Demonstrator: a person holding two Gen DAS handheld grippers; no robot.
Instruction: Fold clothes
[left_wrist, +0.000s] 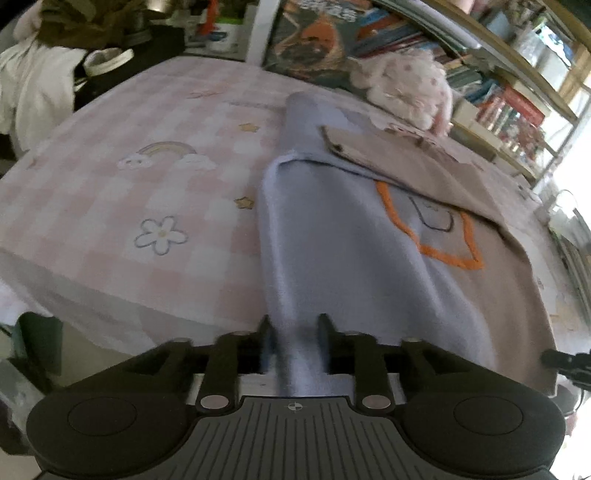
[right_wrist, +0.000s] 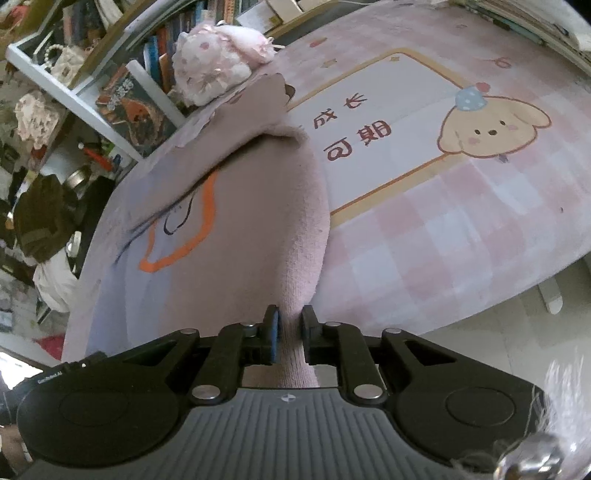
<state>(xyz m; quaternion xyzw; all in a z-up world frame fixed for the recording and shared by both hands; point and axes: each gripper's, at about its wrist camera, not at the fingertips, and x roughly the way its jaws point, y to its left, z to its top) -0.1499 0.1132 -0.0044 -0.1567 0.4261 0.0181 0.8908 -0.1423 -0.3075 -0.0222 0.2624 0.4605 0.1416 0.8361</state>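
A sweater with a pale blue side and a pinkish-tan side lies on the pink checked table cover, with an orange outline design on its front and one sleeve folded across it. My left gripper is shut on the blue hem edge near the table's front edge. My right gripper is shut on the pinkish-tan hem edge of the same sweater. The cloth rises in a ridge from each gripper.
A fluffy pink-spotted garment sits at the far edge by the bookshelves. A white and dark clothes pile lies at the far left. The cover shows a puppy print. Floor lies beyond the table's right edge.
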